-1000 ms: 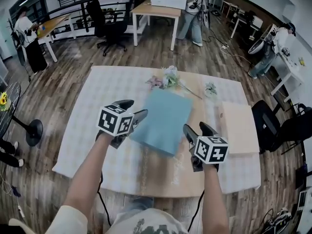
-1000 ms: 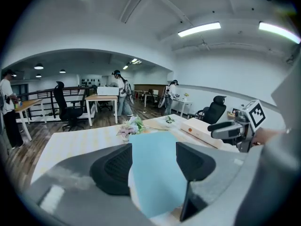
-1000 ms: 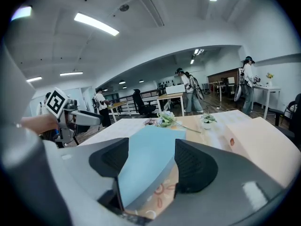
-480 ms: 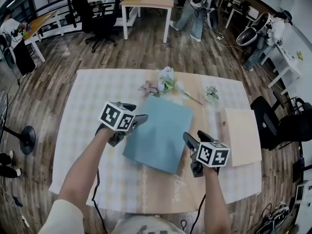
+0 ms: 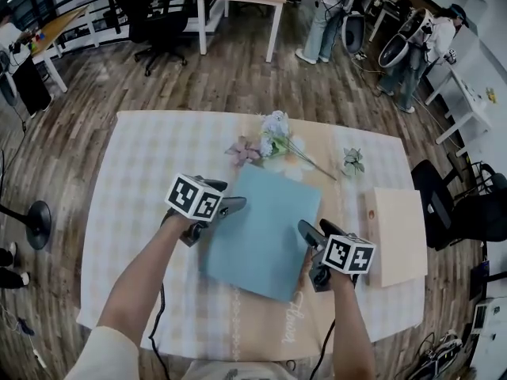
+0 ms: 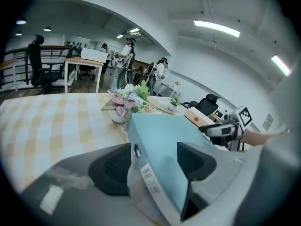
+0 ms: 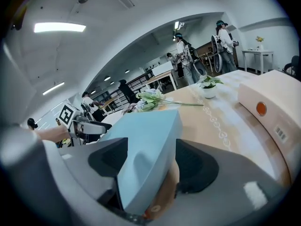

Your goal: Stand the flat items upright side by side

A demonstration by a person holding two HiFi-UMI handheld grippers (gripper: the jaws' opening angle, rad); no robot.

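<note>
Head view shows one blue binder (image 5: 261,228) hanging between the two grippers over the checked tablecloth (image 5: 142,180). Its broad face is turned up at the camera and its long axis runs from the person outward, leaning a little to the right at the far end. The left gripper (image 5: 231,206) has the binder's left long edge. In the left gripper view that edge is the grey spine with a ring hole and a label, and it sits squarely between the fingers (image 6: 110,168), which are clamped on it. The right gripper (image 5: 305,232) takes the opposite long edge near its close end. In the right gripper view the blue slab fills the gap between the dark pads (image 7: 195,166), and from where I look they touch it, though the jaws are opening slightly. Well out past the right fingers lies one beige flat box (image 5: 398,236), flat on the table with its long axis also running away from the person. Beyond both sets of fingertips are one bunch of flowers (image 5: 277,133) and one small potted plant (image 5: 352,161).
</note>
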